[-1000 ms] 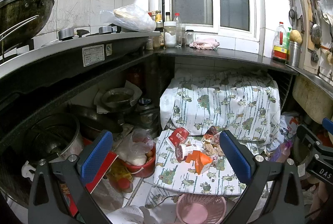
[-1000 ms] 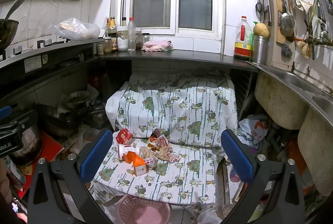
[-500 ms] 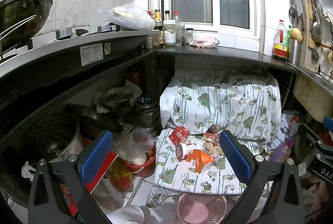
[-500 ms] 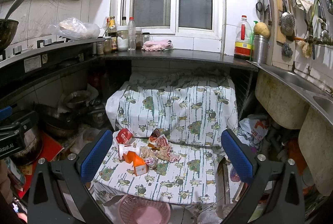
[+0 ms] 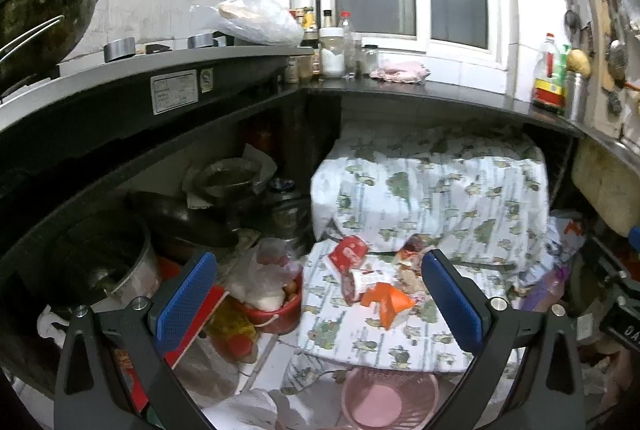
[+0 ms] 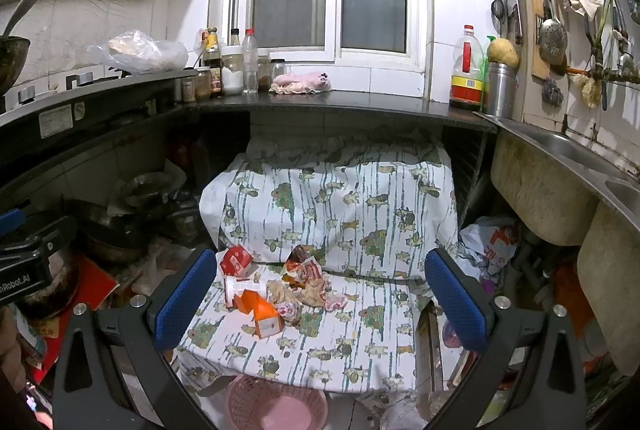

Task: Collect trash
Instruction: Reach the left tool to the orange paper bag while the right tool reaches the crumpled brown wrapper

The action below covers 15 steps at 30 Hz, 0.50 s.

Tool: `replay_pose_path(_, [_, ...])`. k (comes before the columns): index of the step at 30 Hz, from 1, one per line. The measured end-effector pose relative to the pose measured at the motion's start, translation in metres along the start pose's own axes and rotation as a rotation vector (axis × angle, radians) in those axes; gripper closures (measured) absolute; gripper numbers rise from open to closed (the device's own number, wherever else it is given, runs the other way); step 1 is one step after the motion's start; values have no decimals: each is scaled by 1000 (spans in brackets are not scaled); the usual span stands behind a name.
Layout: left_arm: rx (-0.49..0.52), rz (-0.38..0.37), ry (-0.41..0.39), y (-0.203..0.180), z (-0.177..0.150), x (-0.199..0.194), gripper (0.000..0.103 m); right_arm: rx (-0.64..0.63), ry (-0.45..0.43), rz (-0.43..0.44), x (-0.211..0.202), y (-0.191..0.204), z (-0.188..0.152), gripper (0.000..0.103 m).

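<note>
While both grippers' jaws gape empty, trash pile [image 6: 280, 294] ahead; risk: orange carton [image 6: 260, 310] slips, missing pink basket [image 6: 276, 410].

Left gripper [image 5: 318, 300]: held level, facing forward, its two blue-padded fingers [image 5: 186, 300] spread wide apart with nothing between them. Right gripper [image 6: 320, 298]: same attitude, blue-padded fingers [image 6: 456, 300] likewise spread wide and holding nothing. Each gripper's black body shows at the edge of the other's view, the left gripper at the left edge of the right wrist view, the two side by side and apart.
</note>
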<state>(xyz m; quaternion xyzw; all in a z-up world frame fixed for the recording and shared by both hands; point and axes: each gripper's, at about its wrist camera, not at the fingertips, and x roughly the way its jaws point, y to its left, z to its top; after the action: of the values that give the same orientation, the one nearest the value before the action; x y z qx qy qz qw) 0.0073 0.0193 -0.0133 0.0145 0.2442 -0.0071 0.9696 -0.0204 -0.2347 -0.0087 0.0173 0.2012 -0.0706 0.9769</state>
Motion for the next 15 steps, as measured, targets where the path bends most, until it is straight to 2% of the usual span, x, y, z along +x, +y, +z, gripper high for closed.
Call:
replay_pose_path(1, [5, 22, 4, -5, 3, 6, 0, 6, 3, 1, 5, -1, -1, 0])
replay_pose_path(3, [28, 64, 28, -10, 2, 20, 0, 37, 66, -19, 23, -7, -3, 0])
replay_pose_path(8, [36, 73, 105, -17, -5, 62, 0, 129, 160, -31, 66, -26, -17, 0])
replay_pose_path(12, [73, 107, 175, -29, -15, 108, 0, 93, 186, -43, 95, -31, -24, 0])
replay_pose_path(15, [55, 54, 203, -38, -11, 141, 0, 20, 205, -69, 122, -32, -24, 0])
